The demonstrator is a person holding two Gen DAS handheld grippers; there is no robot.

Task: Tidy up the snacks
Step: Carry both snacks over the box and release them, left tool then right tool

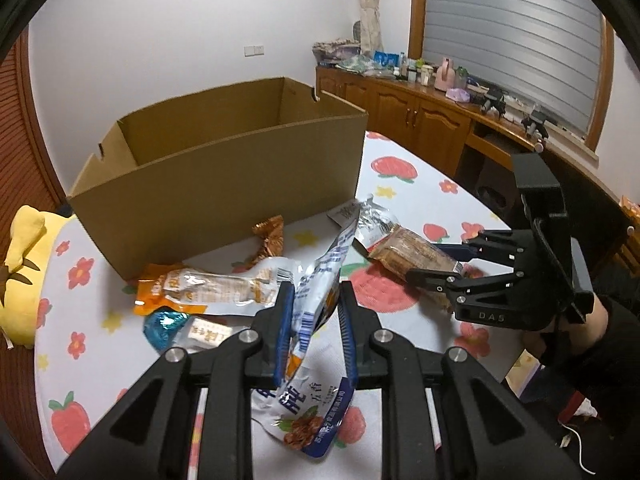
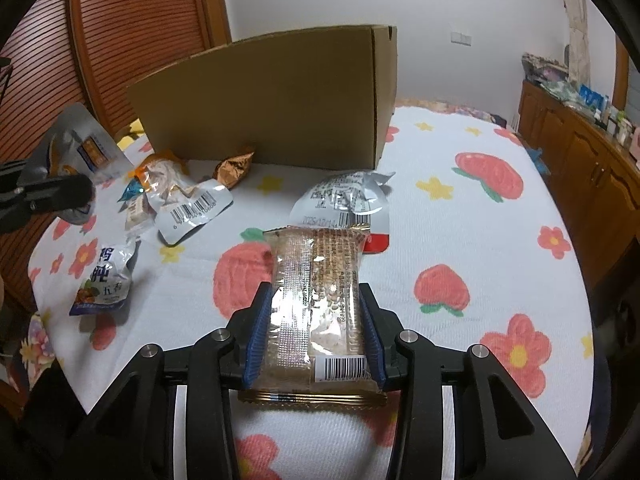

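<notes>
Both grippers (image 1: 314, 300) (image 2: 316, 320) — snack-laden

Blue-and-white snack pouch (image 1: 316, 300) hangs crumpled and upright, lifted off flowered cloth. Clear-wrapped brown cracker bar (image 2: 318, 308) sits lengthwise, barcode at near end, raised above cloth. Open cardboard box (image 1: 224, 176) stands at back, inside bare as far as visible. Before its front wall: copper-foil candy (image 1: 270, 236), orange-and-silver packet (image 1: 208, 288), blue-foil sweet (image 1: 166, 326) touching small white packet (image 1: 208, 332). Silver pouch with red corner (image 2: 344, 204) lies flat beyond bar.
</notes>
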